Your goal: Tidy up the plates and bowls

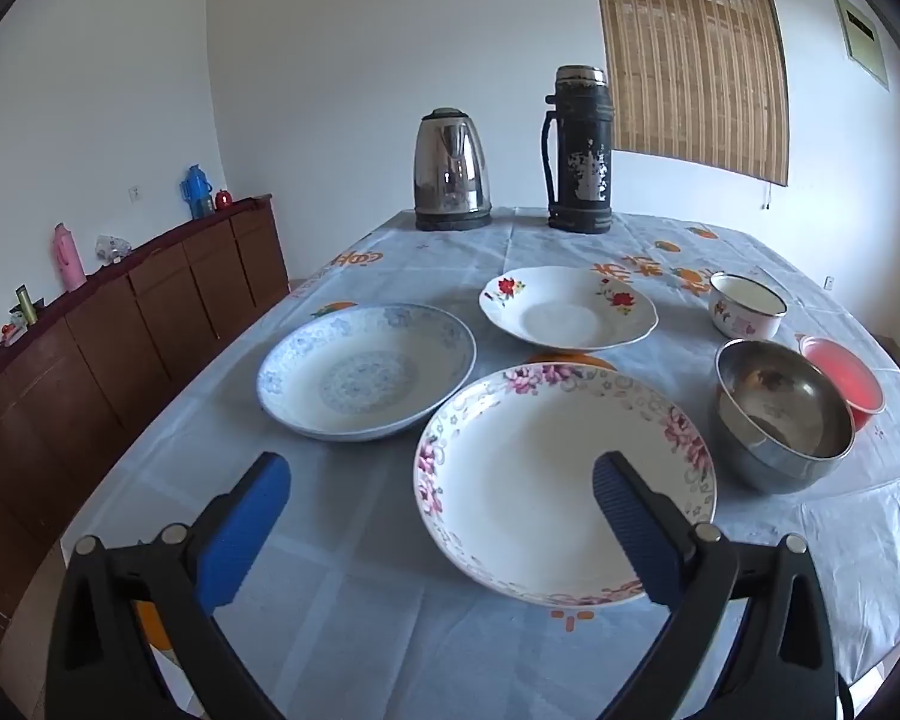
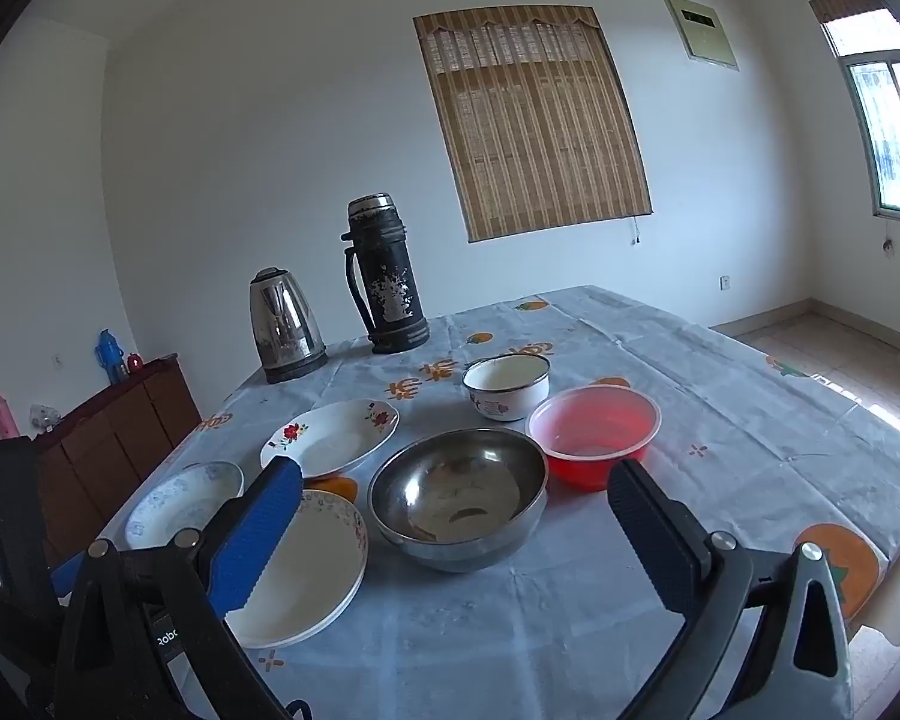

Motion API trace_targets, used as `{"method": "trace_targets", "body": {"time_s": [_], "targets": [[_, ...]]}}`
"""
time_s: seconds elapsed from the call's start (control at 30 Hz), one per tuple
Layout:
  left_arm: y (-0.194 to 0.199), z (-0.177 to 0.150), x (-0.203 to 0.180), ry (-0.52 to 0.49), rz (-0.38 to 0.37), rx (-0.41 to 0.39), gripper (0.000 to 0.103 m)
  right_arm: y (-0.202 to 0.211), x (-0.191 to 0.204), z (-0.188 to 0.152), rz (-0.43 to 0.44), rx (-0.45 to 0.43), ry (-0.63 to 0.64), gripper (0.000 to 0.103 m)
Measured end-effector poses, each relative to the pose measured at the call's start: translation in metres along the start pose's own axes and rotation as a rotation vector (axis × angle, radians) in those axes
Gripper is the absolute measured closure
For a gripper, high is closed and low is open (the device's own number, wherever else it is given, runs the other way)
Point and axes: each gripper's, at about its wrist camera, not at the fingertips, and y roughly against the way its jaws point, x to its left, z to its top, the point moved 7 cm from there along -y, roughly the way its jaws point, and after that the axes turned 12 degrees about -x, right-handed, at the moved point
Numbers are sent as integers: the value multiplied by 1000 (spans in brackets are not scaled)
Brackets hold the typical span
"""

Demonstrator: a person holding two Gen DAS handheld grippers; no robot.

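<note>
Three plates lie apart on the table: a pink-flowered plate (image 1: 564, 480) nearest, a blue-patterned plate (image 1: 366, 372) to its left, a red-flowered plate (image 1: 567, 307) behind. At the right stand a steel bowl (image 1: 783, 414), a red plastic bowl (image 1: 843, 381) and a white enamel bowl (image 1: 747, 305). My left gripper (image 1: 441, 483) is open and empty, above the near left edge of the pink-flowered plate. My right gripper (image 2: 456, 495) is open and empty, just in front of the steel bowl (image 2: 459, 495). The red bowl (image 2: 594, 435) and the enamel bowl (image 2: 507, 387) stand behind it.
A steel kettle (image 1: 451, 171) and a black thermos (image 1: 579, 150) stand at the table's far edge. A brown sideboard (image 1: 120, 324) with small bottles runs along the left wall. The table's right edge (image 2: 870, 432) drops to a tiled floor.
</note>
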Motion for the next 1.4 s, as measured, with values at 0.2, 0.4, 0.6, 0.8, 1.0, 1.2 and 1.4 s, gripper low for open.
{"method": "trace_targets", "body": {"time_s": [0.2, 0.4, 0.6, 0.8, 1.0, 1.2, 1.4], "targets": [[0, 0, 0, -3, 0, 3, 0, -3, 3, -3, 5, 10, 11, 1], [0, 0, -1, -2, -1, 3, 0, -2, 3, -3, 2, 12, 9, 1], [-1, -1, -2, -2, -4, 5, 0, -2, 3, -4, 2, 15, 11, 1], [-1, -2, -2, 2, -5, 3, 0, -2, 3, -4, 1, 17, 9, 1], [0, -2, -2, 2, -5, 4, 0, -2, 4, -4, 1, 19, 10, 1], [0, -3, 0, 4, -3, 5, 0, -2, 5, -5, 2, 20, 10, 1], [0, -4, 1, 7, -5, 8, 0, -2, 5, -5, 2, 22, 10, 1]]}}
